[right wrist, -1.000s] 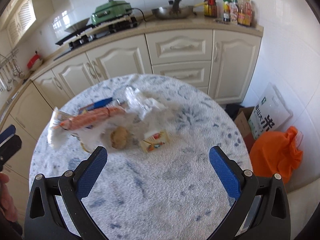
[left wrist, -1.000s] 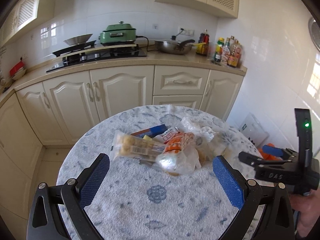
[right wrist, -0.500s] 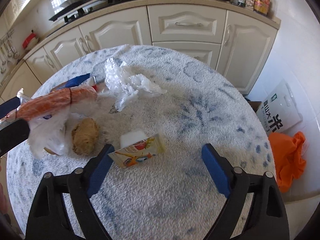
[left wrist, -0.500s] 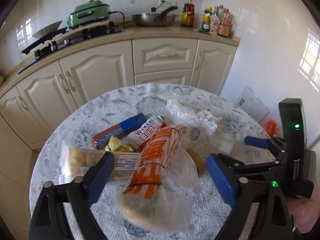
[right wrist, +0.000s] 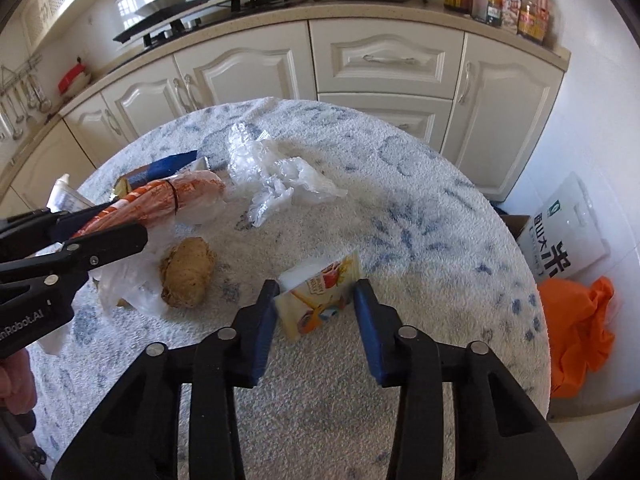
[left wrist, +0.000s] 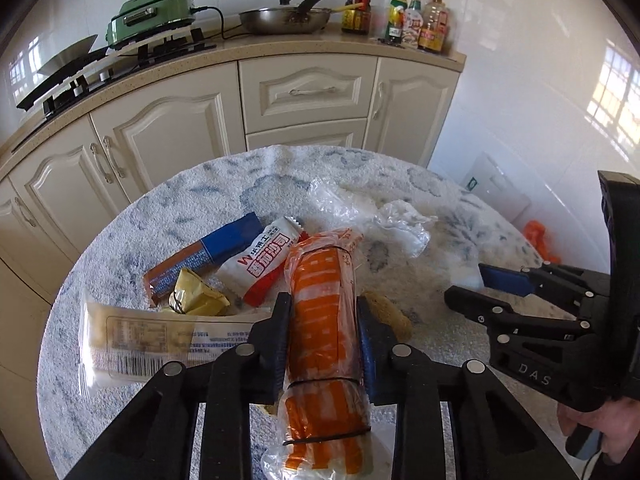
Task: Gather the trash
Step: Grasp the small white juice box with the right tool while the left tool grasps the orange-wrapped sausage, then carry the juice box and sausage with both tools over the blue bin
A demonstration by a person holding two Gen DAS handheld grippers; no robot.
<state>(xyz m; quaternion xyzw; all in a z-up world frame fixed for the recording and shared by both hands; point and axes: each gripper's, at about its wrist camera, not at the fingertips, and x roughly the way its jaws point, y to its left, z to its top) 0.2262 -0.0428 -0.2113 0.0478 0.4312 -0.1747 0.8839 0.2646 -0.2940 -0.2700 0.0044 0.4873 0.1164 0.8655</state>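
Trash lies on a round table with a blue-patterned cloth (left wrist: 140, 216). My left gripper (left wrist: 322, 312) is shut on an orange-and-clear plastic bag roll (left wrist: 324, 320), also seen in the right wrist view (right wrist: 160, 200). My right gripper (right wrist: 316, 300) has its jaws close around a small cream snack carton (right wrist: 320, 296), the pads at its sides. A brown lump (right wrist: 188, 272), crumpled clear plastic (right wrist: 272, 172), a blue wrapper (left wrist: 208, 260), a red-and-white sachet (left wrist: 268, 264), a yellow wrapper (left wrist: 196, 296) and a clear labelled packet (left wrist: 160, 340) lie around.
Cream kitchen cabinets (left wrist: 312, 88) stand behind the table, with a stove (left wrist: 80, 80), green cooker (left wrist: 152, 16), pan (left wrist: 284, 20) and bottles (left wrist: 416, 24) on the counter. An orange bag (right wrist: 576, 336) and a white rice sack (right wrist: 568, 236) sit on the floor at right.
Both grippers moved forward and down onto the table. The left jaws closed on the orange bag roll. The right jaws narrowed around the snack carton.
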